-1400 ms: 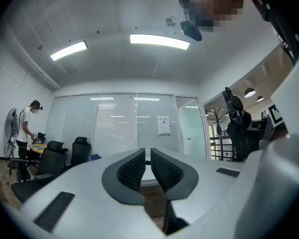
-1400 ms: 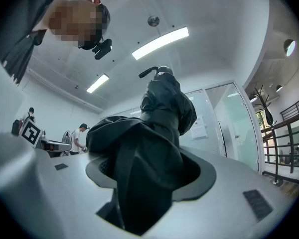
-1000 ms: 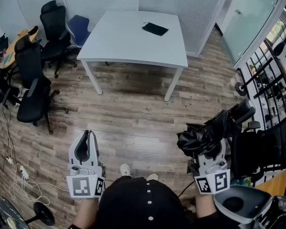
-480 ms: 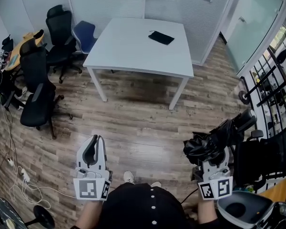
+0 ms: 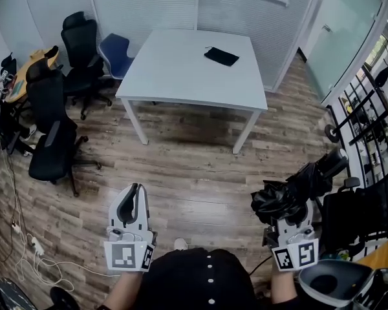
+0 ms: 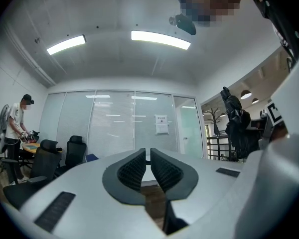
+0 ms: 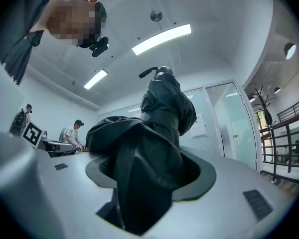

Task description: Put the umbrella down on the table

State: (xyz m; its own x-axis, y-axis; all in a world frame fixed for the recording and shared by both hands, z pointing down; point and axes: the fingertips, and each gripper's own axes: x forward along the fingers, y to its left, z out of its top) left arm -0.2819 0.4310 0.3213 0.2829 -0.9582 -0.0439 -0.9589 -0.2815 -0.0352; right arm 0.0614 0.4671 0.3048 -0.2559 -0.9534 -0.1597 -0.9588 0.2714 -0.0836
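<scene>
**Carrying stage, before the set-down.** The right gripper point(image 5: 290, 206) is clenched on a folded black umbrella point(image 5: 296, 189). Its jaws stand wide around the bunched cloth point(image 7: 157, 148), and the handle end juts forward and to the right, beyond the jaws. The left gripper point(image 5: 132, 196) has its jaws together with nothing between them, as the left gripper view confirms point(image 6: 145, 164). The umbrella is thus in the air at the person's right side, well apart from the white table point(image 5: 181, 76), which stands across a stretch of wooden floor point(image 5: 194, 154).

**Doing the step well (judgement).** The person should come up to the table's near edge and bring the umbrella over the bare near half of the surface. It should be lowered until its length rests flat, and only then should the jaws part. Loose folds of cloth hang over the jaws and could snag as the gripper draws back, so a straight, slow pull-away seems wise.

**Surroundings.** A flat black pouch point(image 5: 221, 56) lies towards the table's far right corner and is best left clear. Black office chairs point(image 5: 52, 131) and a blue chair point(image 5: 116, 46) stand off the table's left edge. Another dark chair point(image 5: 368, 208) stands near the umbrella's tip. Cables point(image 5: 26, 250) trail on the floor at the left. The direct path to the near edge looks unobstructed.
</scene>
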